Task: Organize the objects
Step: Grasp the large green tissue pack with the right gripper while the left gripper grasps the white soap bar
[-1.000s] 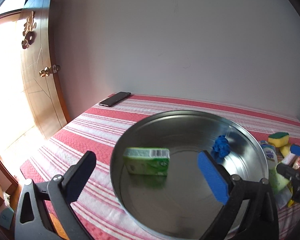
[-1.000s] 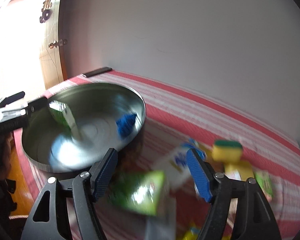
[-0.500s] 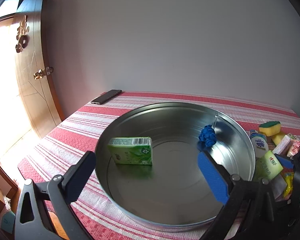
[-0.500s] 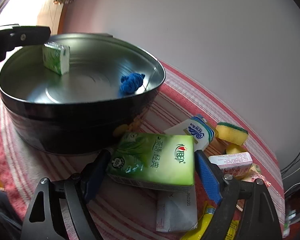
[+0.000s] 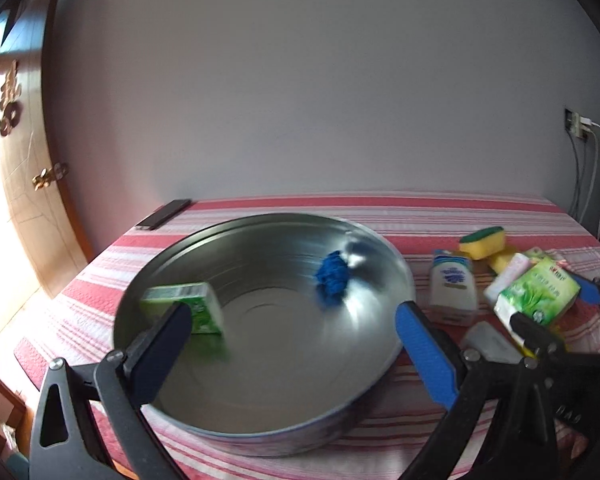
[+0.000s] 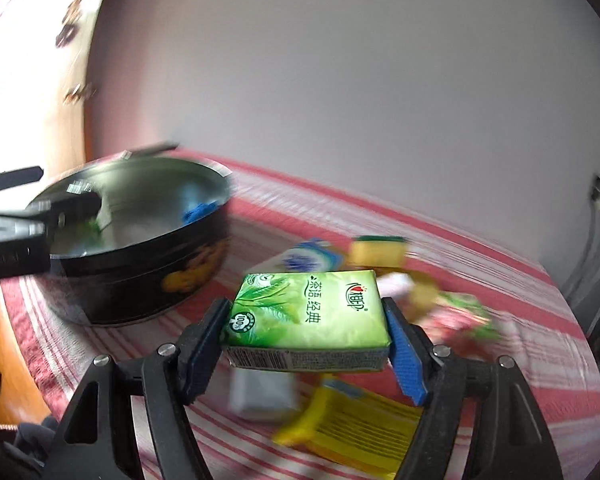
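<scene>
Tissue pack (image 6: pixel 306 316), green, is now riding clear of the striped cloth at lower centre of the right view, the right gripper (image 6: pixel 305 344) having just closed onto its ends. Half a second ago it was lying flat among the clutter. Basin (image 6: pixel 140 276) is waiting at left; left gripper (image 5: pixel 288 344) is hanging apart, empty, over it.

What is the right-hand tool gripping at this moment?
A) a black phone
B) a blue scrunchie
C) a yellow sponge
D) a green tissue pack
D: the right tool has its two pads pressed on the ends of the green tissue pack, held up off the striped cloth; its jaws have just closed in on it.
</scene>
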### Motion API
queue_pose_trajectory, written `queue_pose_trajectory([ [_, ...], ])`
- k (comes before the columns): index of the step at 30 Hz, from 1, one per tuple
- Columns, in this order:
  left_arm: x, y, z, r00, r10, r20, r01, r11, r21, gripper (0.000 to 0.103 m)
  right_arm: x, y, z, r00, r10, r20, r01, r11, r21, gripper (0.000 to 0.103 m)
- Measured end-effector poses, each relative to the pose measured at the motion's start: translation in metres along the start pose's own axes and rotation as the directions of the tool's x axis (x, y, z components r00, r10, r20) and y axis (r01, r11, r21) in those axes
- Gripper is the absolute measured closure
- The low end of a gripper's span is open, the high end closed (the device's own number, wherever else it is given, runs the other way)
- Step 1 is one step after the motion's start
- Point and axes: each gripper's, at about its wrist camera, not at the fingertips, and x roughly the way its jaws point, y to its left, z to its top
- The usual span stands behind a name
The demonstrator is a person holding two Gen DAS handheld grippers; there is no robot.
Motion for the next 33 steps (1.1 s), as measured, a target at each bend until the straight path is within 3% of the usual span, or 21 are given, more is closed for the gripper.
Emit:
queue_pose_trajectory([
  [8, -0.012, -0.065, -0.008, 0.994, -0.113, -0.005, 0.113, 0.987, 0.112, 0.0, -0.013, -0.058, -0.023, 0.997, -0.076, 0.004, 0.075, 0.986, 0.149, 0.028],
  [17, 0.0, -0.123, -0.021, 0.988, -0.137, -0.067, 0.147, 0.97, 0.195, 0.0, -0.016, -0.08, -0.042, 0.998, -0.069, 0.005, 0.066, 0.974, 0.219, 0.028],
  [24, 0.027, -0.14, -0.026, 0.973, -0.151, -0.173, 0.182, 0.966, 0.184, 0.005, -0.012, -0.088, -0.049, 0.999, -0.051, -0.004, 0.05, 0.966, 0.254, 0.028],
  [26, 0.036, -0.139, -0.025, 0.964, -0.161, -0.21, 0.196, 0.968, 0.155, 0.008, -0.012, -0.088, -0.051, 0.999, -0.051, -0.003, 0.05, 0.966, 0.254, 0.028],
  [28, 0.046, -0.136, -0.025, 0.944, -0.194, -0.267, 0.229, 0.968, 0.105, 0.012, -0.012, -0.088, -0.051, 0.999, -0.053, -0.001, 0.052, 0.966, 0.254, 0.028],
  [33, 0.045, -0.135, -0.029, 0.939, -0.207, -0.277, 0.242, 0.965, 0.101, 0.013, -0.012, -0.087, -0.052, 0.998, -0.065, -0.002, 0.063, 0.967, 0.246, 0.028],
])
